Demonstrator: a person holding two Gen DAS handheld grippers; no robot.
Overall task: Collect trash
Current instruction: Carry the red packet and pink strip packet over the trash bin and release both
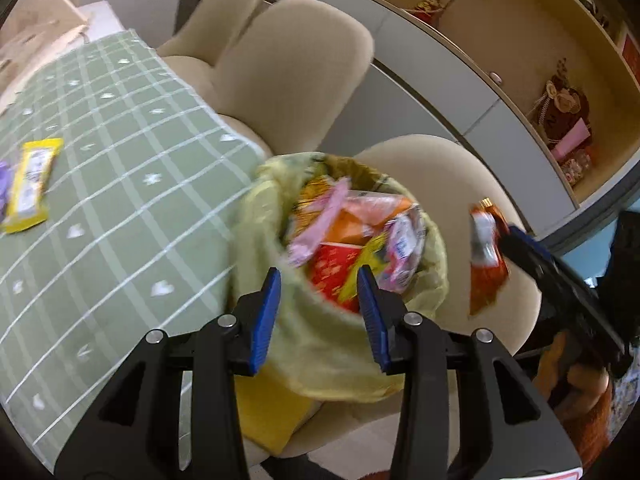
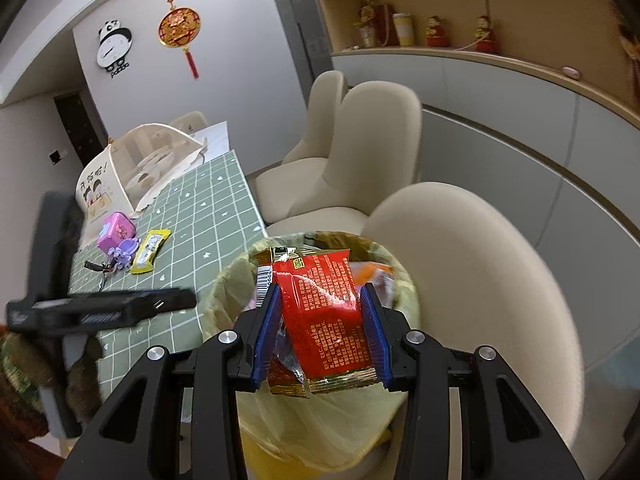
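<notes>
A bin lined with a yellow bag (image 1: 260, 216) stands beside the table, full of mixed wrappers (image 1: 352, 232). My left gripper (image 1: 319, 276) hangs open just above its near rim, with nothing between the pads. A pink wrapper (image 1: 320, 220) lies blurred on top of the pile. My right gripper (image 2: 322, 292) is shut on a red snack wrapper (image 2: 324, 320) held over the bin (image 2: 224, 280). The same red wrapper (image 1: 486, 256) shows at the right in the left wrist view. A yellow wrapper (image 1: 32, 184) (image 2: 150, 250) lies on the green checked tablecloth (image 1: 120, 160) (image 2: 208, 208).
Cream chairs (image 1: 288, 72) (image 2: 472, 280) stand close behind and right of the bin. On the table sit a purple toy (image 2: 118, 238) and a folding food cover (image 2: 152, 160). A grey cabinet with shelves (image 2: 500, 92) lines the far wall.
</notes>
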